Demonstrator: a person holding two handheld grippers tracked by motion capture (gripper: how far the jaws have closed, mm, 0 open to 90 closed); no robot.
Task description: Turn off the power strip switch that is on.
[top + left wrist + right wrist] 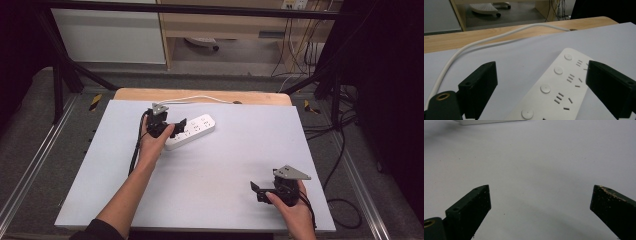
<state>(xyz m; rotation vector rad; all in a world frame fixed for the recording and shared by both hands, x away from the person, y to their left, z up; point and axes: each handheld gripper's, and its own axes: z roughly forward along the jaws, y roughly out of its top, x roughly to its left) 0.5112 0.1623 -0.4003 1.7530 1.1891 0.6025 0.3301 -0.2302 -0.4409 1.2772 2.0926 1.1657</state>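
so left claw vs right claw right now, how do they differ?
The left claw sits at the white power strip near the table's far side, its jaws either side of the strip's near end; the right claw is near the front right with only bare table between its jaws. The left points right and away; the right points left. Both are open, each held in a hand.

The right gripper (540, 202) is pointing down over a pale grey table surface (541, 162), its two black jaws rising from the lower corners and standing wide apart with nothing between them. The jaw on the view's right is showing pale scuffs and specks along its upper edge; the one on the view's left is showing fine specks and a small hole. A white object's edge (490, 122) is lying at the top, too cropped to identify. Tiny dark specks are dotting the surface.
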